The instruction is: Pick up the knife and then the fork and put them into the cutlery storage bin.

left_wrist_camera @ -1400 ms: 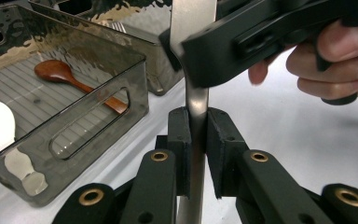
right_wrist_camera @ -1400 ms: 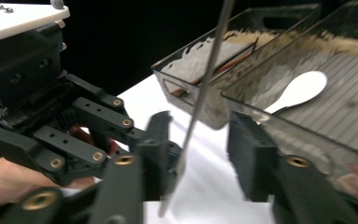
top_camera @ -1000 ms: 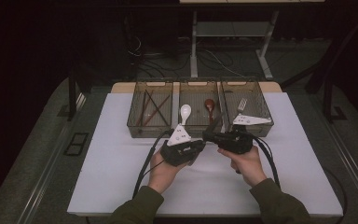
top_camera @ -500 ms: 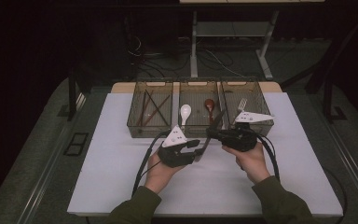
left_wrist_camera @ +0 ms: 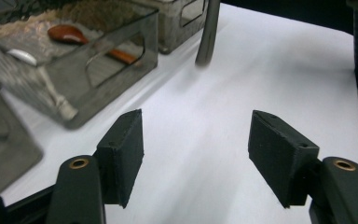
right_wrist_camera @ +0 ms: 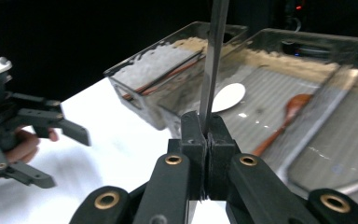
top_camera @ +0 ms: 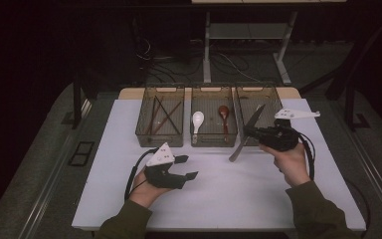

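High view: right gripper clenched on a knife (blade tilted), just near the 3 trays at the bench's far side; left gripper released, near-left.

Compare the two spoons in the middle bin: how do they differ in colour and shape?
The white spoon is pale, with a short handle and a broad bowl; the brown spoon is dark reddish, with a longer, thinner handle and a smaller bowl. Both lie lengthwise in the middle bin, bowls toward the far end.
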Motion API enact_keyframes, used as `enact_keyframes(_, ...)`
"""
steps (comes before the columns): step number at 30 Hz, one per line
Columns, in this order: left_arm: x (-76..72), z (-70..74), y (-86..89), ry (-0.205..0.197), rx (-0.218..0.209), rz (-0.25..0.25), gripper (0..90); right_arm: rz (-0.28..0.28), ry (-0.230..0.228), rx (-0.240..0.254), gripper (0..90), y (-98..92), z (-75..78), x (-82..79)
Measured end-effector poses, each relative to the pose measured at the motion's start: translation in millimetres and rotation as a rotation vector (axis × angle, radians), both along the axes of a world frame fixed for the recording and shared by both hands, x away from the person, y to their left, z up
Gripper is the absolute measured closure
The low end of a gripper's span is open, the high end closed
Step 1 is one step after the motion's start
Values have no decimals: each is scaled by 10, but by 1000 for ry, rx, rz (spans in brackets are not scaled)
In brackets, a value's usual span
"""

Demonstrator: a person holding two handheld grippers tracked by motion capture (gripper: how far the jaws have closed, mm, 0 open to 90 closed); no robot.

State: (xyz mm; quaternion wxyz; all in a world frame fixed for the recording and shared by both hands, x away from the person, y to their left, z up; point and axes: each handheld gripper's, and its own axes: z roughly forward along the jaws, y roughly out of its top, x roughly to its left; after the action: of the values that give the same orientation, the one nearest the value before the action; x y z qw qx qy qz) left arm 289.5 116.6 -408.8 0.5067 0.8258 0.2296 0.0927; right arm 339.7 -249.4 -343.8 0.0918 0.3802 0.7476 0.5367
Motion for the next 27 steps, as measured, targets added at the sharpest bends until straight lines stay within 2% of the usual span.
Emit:
enact_keyframes(7,-55,-82,253,25,-6,10,248,-72,-16,-18,885,-288,190,115)
enact_keyframes(13,-122,-178,362,28,8,18,167,-123,-20,-22,886,-517,374,239)
enact_keyframes(19,-140,-225,416,34,19,27,116,-168,-43,-74,886,-674,558,383)
enact_keyframes(24,-133,-217,436,39,-9,47,68,-205,-51,-123,886,-742,642,543)
enact_keyframes(27,-127,-220,429,41,-3,50,17,-216,-32,-153,887,-758,654,632)
